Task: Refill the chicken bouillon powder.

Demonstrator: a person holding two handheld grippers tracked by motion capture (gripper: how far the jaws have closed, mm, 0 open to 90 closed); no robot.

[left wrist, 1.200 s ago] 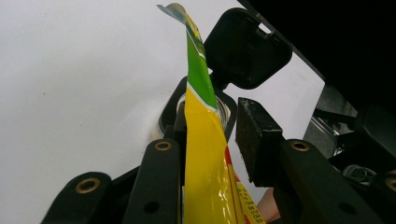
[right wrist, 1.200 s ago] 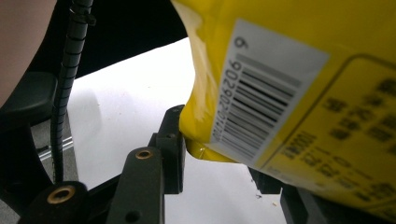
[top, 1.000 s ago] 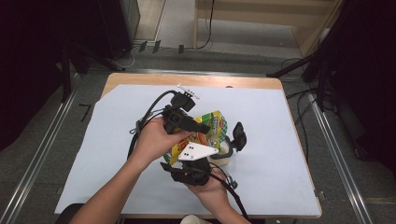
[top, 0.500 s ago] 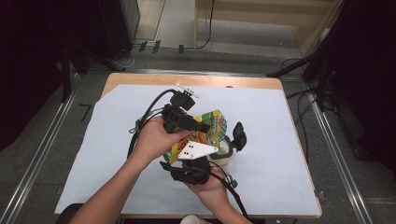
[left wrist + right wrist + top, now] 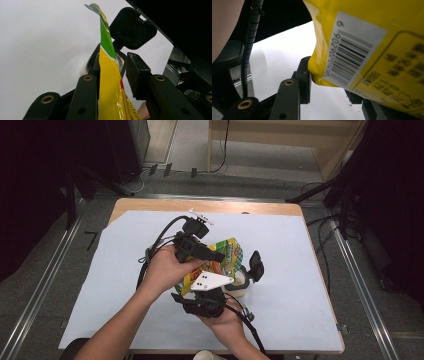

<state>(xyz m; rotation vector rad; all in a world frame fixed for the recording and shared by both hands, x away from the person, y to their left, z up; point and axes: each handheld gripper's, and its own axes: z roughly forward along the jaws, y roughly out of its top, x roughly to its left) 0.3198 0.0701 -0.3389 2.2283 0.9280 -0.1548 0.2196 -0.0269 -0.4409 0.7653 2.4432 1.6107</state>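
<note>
A yellow and green snack bag is held up over the middle of the table, tilted. My left gripper grips it at its upper part. In the left gripper view the bag runs edge-on between the jaws, flat against the left jaw and nearly touching the right pad. Beyond its tip a round container shows with its black lid flipped open. My right gripper reaches up under the bag. In the right gripper view the bag's barcode corner lies between the jaws and hides the far one.
The cream container with its raised black lid stands on the white sheet just right of the bag. The wooden table edge runs along the back. Cables trail from both grippers.
</note>
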